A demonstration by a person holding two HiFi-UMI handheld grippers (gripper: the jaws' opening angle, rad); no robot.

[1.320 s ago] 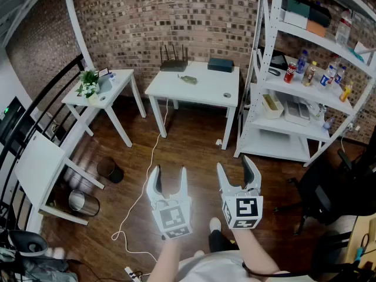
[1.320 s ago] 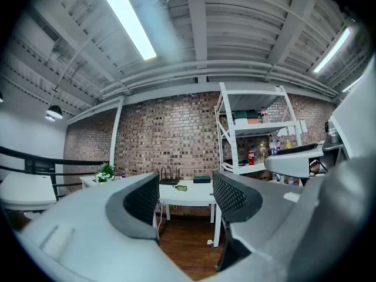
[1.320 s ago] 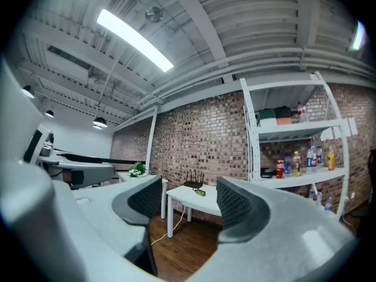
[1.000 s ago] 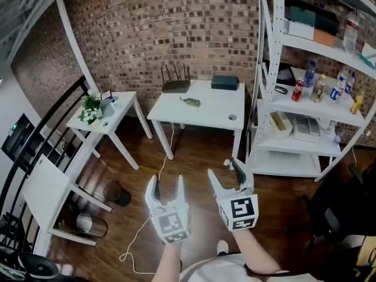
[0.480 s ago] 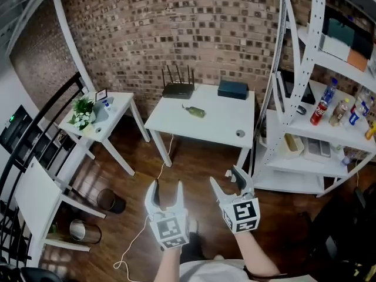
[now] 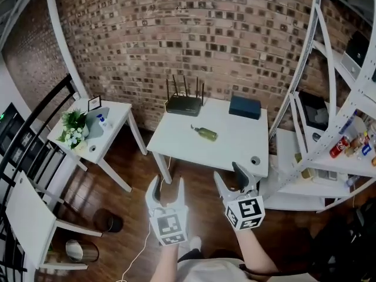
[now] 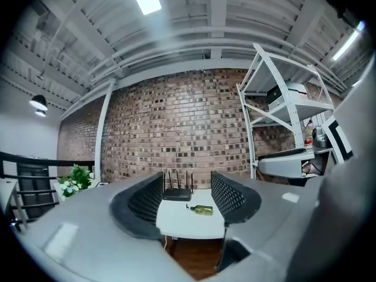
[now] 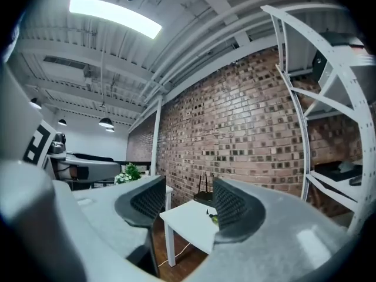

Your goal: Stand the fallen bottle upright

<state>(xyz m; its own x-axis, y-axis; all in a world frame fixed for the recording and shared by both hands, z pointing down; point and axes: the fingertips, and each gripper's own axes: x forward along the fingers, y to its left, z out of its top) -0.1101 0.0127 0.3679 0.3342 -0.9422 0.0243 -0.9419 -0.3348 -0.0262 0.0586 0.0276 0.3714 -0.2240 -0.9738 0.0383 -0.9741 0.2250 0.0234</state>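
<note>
A small green bottle (image 6: 206, 133) lies on its side in the middle of the white table (image 6: 176, 143); it also shows as the bottle (image 7: 201, 210) between the left jaws' line of sight and as the bottle (image 8: 212, 217), partly hidden by the right jaw. My left gripper (image 6: 166, 189) hangs open short of the table's near edge, nothing between its jaws. My right gripper (image 6: 232, 177) is beside it, also short of the table; its jaws are closing with nothing between them.
A black router (image 6: 184, 104) and a dark blue box (image 6: 245, 106) sit at the table's back edge, a small round thing (image 6: 254, 160) near its front right corner. A white shelf rack (image 6: 343, 122) with bottles stands right, a side table (image 6: 94, 132) with a plant left.
Both grippers and the head have come forward across the wooden floor toward the white table, which now looms larger. The right jaws stand a little narrower than before.
</note>
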